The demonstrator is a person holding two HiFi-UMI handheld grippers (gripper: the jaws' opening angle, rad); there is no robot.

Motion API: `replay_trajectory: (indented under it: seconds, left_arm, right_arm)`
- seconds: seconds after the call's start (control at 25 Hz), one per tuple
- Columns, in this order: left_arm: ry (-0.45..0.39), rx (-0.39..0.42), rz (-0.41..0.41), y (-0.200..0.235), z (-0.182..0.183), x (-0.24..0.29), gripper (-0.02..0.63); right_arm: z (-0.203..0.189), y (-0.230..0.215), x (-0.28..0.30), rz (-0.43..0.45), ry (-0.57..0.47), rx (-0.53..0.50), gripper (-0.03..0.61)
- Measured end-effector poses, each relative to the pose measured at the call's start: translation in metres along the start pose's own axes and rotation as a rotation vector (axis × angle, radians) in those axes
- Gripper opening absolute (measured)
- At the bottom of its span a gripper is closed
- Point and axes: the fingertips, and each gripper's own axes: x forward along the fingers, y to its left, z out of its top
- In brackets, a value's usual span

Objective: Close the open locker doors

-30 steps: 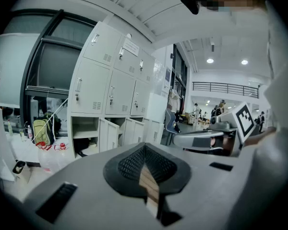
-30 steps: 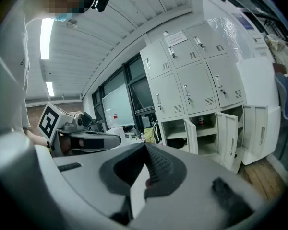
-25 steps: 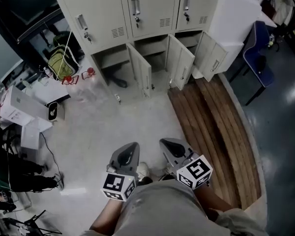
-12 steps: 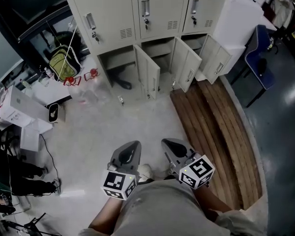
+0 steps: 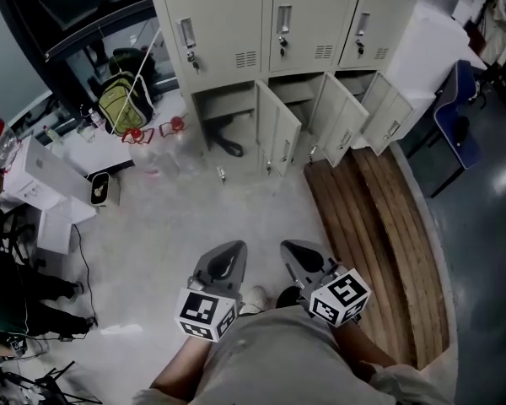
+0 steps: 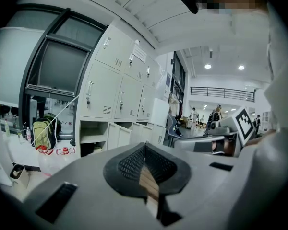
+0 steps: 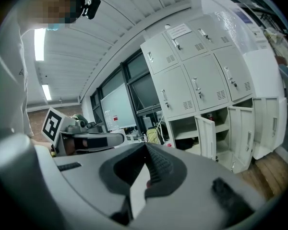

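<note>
**Head view, left to right.** White cartons (image 5: 44,180) stand at the far left. A yellow-green backpack (image 5: 122,106) rests beside a bank of cream metal lockers (image 5: 223,15).

- **Upper row:** the doors are shut, with keys hanging at the locks.
- **Lower row:** all three compartments stand open. The left locker door (image 5: 280,137), middle locker door (image 5: 341,118) and right locker door (image 5: 394,118) are each hinged on the right side and swung out over the floor (image 5: 169,218) towards the person.
- **Left compartment:** a shelf shows inside, with a dark object (image 5: 228,146) below it. What the object is cannot be told.
- **Right of the lockers:** a wooden plank platform (image 5: 371,243) lies in front of the middle and right doors and runs down the frame. A blue chair (image 5: 455,112) stands at the far right.

**Lower centre, head view.** The left gripper (image 5: 228,251) and right gripper (image 5: 293,251) are held side by side close to the person's torso. They are apart from each other, and both point towards the lockers. Both are well apart from all three doors and touch nothing. Each carries its marker cube, the left one (image 5: 204,315) and the right one (image 5: 339,296).

**Left gripper view.** The jaws meet at their tips and nothing is clamped between them. The lockers appear beyond, left of centre, with their lower compartments open.

**Right gripper view.** The jaws are likewise together at the tips and empty. The lockers fill the right of this view, and the lower doors stand out from the cabinet face.
</note>
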Motion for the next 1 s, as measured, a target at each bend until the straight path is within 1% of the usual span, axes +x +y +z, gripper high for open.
replay_trajectory:
  seconds: [0.24,0.48,0.68,0.84,1.0]
  left_arm:
    - [0.008,0.002,-0.015,0.006,0.003,0.013,0.015]
    - [0.010,-0.001,-0.012,0.022,0.010,0.042,0.015]
    - [0.016,-0.002,-0.004,0.038,0.020,0.081,0.015]
    - [0.015,0.002,0.013,0.057,0.030,0.119,0.015]
    - [0.019,-0.012,0.034,0.076,0.042,0.160,0.015]
  right_arm:
    - [0.002,-0.013,0.010,-0.005,0.007,0.017,0.028]
    - [0.008,-0.036,0.032,0.010,0.009,0.024,0.028]
    - [0.023,-0.074,0.057,0.018,0.001,0.028,0.028]
    - [0.040,-0.113,0.080,0.023,-0.001,0.019,0.028]
    - [0.055,-0.154,0.103,0.032,0.008,0.019,0.028]
